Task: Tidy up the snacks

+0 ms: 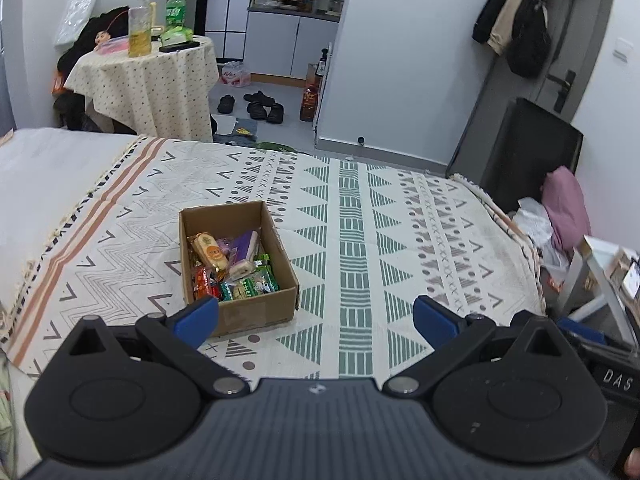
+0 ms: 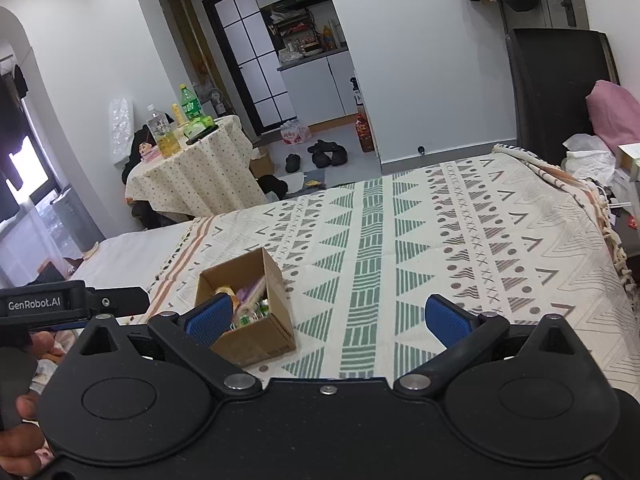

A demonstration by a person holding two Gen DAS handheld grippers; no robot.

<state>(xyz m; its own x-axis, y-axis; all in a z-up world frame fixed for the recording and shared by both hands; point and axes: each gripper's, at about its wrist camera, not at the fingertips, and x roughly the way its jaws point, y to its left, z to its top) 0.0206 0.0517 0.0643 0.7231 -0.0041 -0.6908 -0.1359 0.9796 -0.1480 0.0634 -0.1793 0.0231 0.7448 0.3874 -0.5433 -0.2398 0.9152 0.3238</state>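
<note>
I have the left gripper [image 1: 316, 320] held above the bed, its blue pads spread wide with nothing between them. Its left fingertip [image 1: 198, 318] overlaps the near wall of the cardboard box [image 1: 256, 312] in my view; I cannot tell whether it touches. The right gripper [image 2: 330, 320] is likewise wide open and empty, tilted so the bed slopes across its view, and its left pad covers the box's near-left corner. At the left edge of the right wrist view I see the other gripper's body and the person's hand [image 2: 24, 432] around its handle.

The box sits open-topped on the patterned bedspread [image 1: 360, 208], toward the bedspread's left, striped side. The snacks [image 1: 230, 266] lie piled inside the box: an orange-and-white packet, a purple one, green wrappers and red ones at the near-left corner. The bedspread right of the box is bare cloth.

Beyond the box, past the foot of the bed, stands a round counter [image 1: 156, 84] under a dotted cloth, carrying a bottle of yellow liquid [image 1: 140, 28] and a green bottle [image 1: 176, 8]. Dark shoes [image 1: 258, 106] lie on the floor right of that counter. Far right of the box, off the bed's edge, I see a dark chair [image 1: 528, 148] and a pink bundle [image 1: 566, 204].
</note>
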